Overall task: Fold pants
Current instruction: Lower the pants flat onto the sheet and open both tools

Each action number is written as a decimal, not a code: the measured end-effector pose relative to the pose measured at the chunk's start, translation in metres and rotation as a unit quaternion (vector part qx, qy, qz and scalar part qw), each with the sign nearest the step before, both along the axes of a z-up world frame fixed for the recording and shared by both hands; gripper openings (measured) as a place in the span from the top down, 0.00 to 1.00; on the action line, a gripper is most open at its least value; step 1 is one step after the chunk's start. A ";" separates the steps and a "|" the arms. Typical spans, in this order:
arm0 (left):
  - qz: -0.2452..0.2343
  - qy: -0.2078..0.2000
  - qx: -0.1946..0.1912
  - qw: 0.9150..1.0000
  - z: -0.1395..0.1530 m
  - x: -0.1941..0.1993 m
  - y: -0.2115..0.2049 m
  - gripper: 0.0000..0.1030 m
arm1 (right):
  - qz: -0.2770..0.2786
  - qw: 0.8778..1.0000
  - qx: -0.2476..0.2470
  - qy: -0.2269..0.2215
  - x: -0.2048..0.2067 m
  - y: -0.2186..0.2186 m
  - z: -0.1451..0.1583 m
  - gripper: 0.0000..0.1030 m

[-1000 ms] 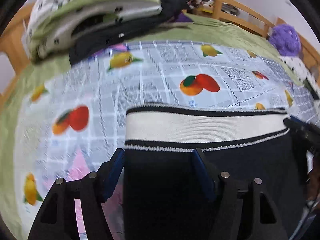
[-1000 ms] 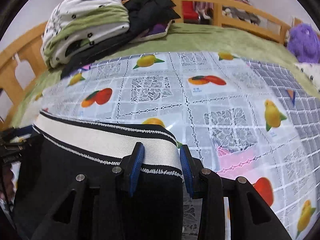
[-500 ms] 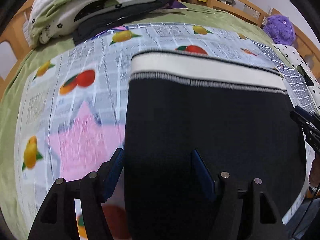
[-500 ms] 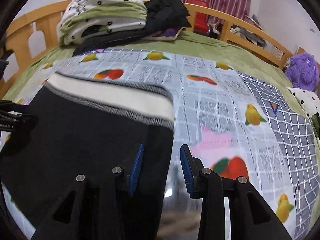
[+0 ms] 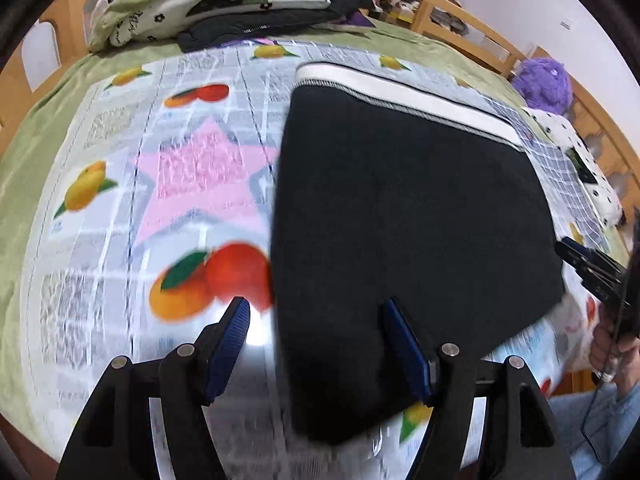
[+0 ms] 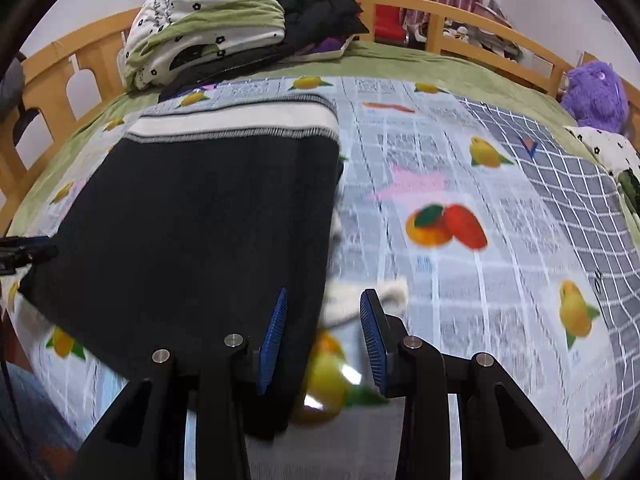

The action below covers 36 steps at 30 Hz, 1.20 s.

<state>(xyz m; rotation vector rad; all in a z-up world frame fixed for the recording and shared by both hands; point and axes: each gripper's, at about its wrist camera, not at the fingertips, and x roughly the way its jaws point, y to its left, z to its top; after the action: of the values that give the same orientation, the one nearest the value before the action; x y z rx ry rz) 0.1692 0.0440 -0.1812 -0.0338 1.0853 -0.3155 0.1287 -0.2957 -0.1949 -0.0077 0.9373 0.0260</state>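
Bed (image 6: 400,68) under a fruit-print cloth (image 6: 500,208); black pants (image 5: 400,208) lie flat on it, white waistband (image 6: 240,122) at twelve o'clock. My left gripper (image 5: 316,344) and right gripper (image 6: 324,336) both have jaws parted, straddling the near corners, gripping nothing. Folding looks partway; another fold likely remains.

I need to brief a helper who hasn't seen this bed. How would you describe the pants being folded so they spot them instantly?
On the fruit-print cloth covering the bed, look beside the pink star. The pants lie there as a flat black slab, unlike the clothes heaped by the headboard, with a cream waistband at the far edge.
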 end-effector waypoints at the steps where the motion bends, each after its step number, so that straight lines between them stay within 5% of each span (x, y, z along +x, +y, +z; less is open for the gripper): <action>1: -0.006 0.008 -0.001 1.000 -0.002 -0.005 0.001 0.33 | -0.001 1.000 -0.003 -0.003 -0.004 0.001 0.000 0.66; 8: -0.042 0.003 0.054 0.998 -0.004 -0.044 -0.010 0.35 | 0.009 1.000 -0.001 0.011 -0.019 0.004 0.009 0.65; 14: -0.029 -0.062 0.024 0.997 0.023 -0.053 0.001 0.36 | 0.022 0.999 0.023 -0.012 -0.023 0.009 0.018 0.65; 17: -0.012 -0.040 0.004 0.999 0.017 -0.043 0.005 0.38 | 0.027 1.000 0.015 0.000 -0.017 0.018 0.009 0.65; 23: -0.016 -0.014 0.050 0.999 -0.010 -0.037 -0.008 0.43 | 0.040 0.999 -0.009 0.018 -0.015 0.026 0.000 0.65; 36: -0.007 -0.066 0.032 0.997 0.038 -0.049 -0.023 0.43 | -0.018 0.998 0.054 -0.007 -0.005 0.014 0.045 0.60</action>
<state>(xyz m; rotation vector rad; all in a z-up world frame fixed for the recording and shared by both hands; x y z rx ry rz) 0.1198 0.0211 -0.1437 0.0509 0.9641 -0.2906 0.1241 -0.2815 -0.1495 0.1083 0.9207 0.0437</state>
